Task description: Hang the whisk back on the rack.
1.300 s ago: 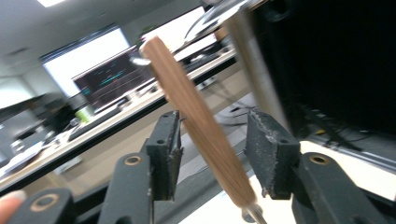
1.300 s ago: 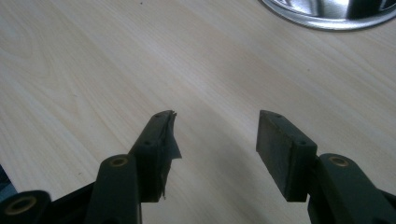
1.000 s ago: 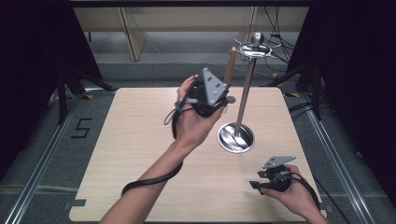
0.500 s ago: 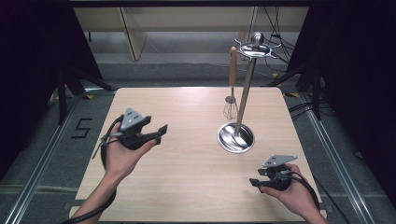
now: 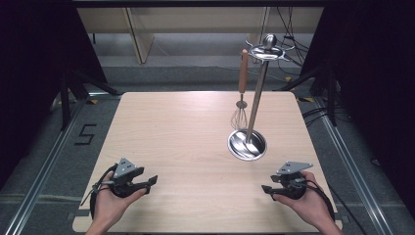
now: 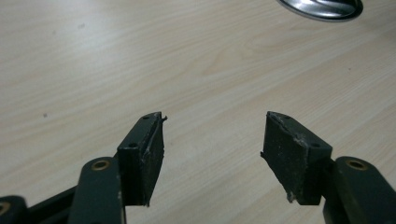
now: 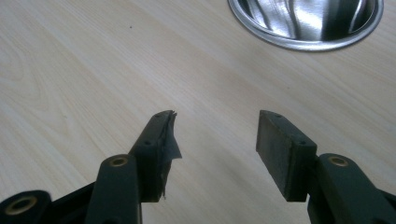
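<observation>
Left claw (image 5: 150, 181) withdrew to the table's near-left edge.

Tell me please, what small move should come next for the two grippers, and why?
Probably none beyond resting: the whisk hangs on the stand, and the left gripper and right gripper are open and empty near the table edge. The work looks finished.
</observation>
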